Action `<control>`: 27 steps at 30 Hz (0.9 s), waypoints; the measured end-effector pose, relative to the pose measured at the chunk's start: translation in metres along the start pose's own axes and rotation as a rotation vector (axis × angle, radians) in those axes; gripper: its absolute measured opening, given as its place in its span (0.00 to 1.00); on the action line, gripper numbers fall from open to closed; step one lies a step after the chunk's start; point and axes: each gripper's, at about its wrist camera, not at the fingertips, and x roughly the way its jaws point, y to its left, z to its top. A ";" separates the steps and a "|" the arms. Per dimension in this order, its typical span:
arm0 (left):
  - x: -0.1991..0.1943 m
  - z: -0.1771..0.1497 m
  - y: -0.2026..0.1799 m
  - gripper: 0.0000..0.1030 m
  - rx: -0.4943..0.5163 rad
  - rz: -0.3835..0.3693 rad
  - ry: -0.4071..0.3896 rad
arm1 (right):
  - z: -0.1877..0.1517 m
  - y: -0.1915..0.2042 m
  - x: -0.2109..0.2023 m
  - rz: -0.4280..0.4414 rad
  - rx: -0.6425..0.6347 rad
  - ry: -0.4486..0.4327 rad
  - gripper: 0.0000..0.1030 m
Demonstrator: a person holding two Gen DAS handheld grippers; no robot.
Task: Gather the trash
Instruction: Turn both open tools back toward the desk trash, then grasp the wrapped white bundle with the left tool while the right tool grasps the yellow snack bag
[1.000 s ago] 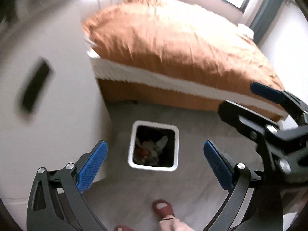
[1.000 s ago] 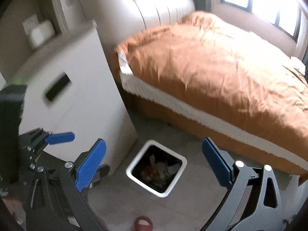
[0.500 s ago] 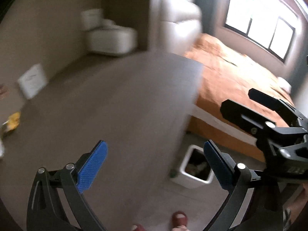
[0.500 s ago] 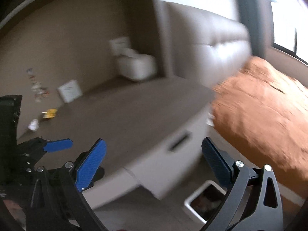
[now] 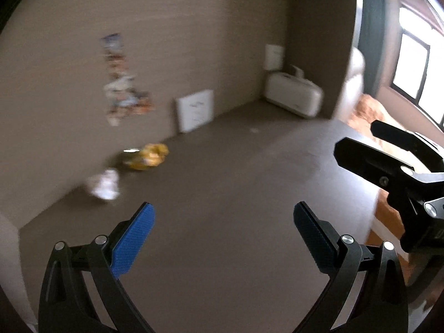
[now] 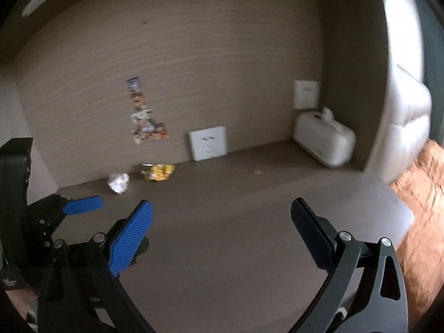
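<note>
Against the back wall, yellow wrapper (image 6: 157, 172) and foil ball (image 6: 118, 182) lie well ahead of both wide-open, empty claws (image 6: 222, 223) (image 5: 224, 226).

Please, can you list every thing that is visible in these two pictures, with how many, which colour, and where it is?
Crumpled silver foil ball: one, silver-white, on the brown tabletop by the back wall, left.
Crumpled yellow snack wrapper: one, yellow, just right of the foil ball, by the wall.
Brown tabletop: one, grey-brown.
White wall socket plate: one, white, low on the back wall.
White tissue box: one, off-white, right rear corner of the tabletop.
Colourful sticker strip: one, mixed colours, on the back wall.
Orange bed cover: one, orange, far right.
Left hand-held gripper: one, black with blue pads, open, empty.
Right hand-held gripper: one, the same, open, empty.
</note>
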 end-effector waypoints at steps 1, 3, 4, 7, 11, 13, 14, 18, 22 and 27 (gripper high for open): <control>0.000 0.002 0.008 0.95 -0.009 0.017 -0.007 | 0.004 0.009 0.005 0.003 -0.018 -0.001 0.96; -0.004 0.003 0.031 0.95 -0.033 0.050 -0.023 | 0.015 0.026 0.015 0.025 -0.041 -0.006 0.96; -0.006 0.003 0.041 0.95 -0.044 0.059 -0.027 | 0.019 0.033 0.020 0.035 -0.047 -0.010 0.96; -0.003 0.006 0.073 0.95 -0.089 0.092 -0.029 | 0.029 0.052 0.042 0.063 -0.066 -0.007 0.96; 0.007 0.003 0.114 0.95 -0.143 0.147 -0.016 | 0.039 0.079 0.078 0.090 -0.090 0.007 0.96; 0.016 0.002 0.128 0.95 -0.158 0.171 -0.009 | 0.039 0.089 0.092 0.097 -0.099 0.012 0.96; 0.022 0.002 0.138 0.95 -0.169 0.183 -0.006 | 0.039 0.095 0.104 0.097 -0.108 0.023 0.96; 0.051 0.004 0.163 0.95 -0.174 0.181 0.000 | 0.037 0.110 0.143 0.075 -0.126 0.063 0.96; 0.087 0.010 0.177 0.95 -0.149 0.183 0.036 | 0.035 0.117 0.186 0.063 -0.113 0.130 0.96; 0.125 0.017 0.185 0.95 -0.141 0.142 0.104 | 0.036 0.124 0.236 0.030 -0.116 0.204 0.96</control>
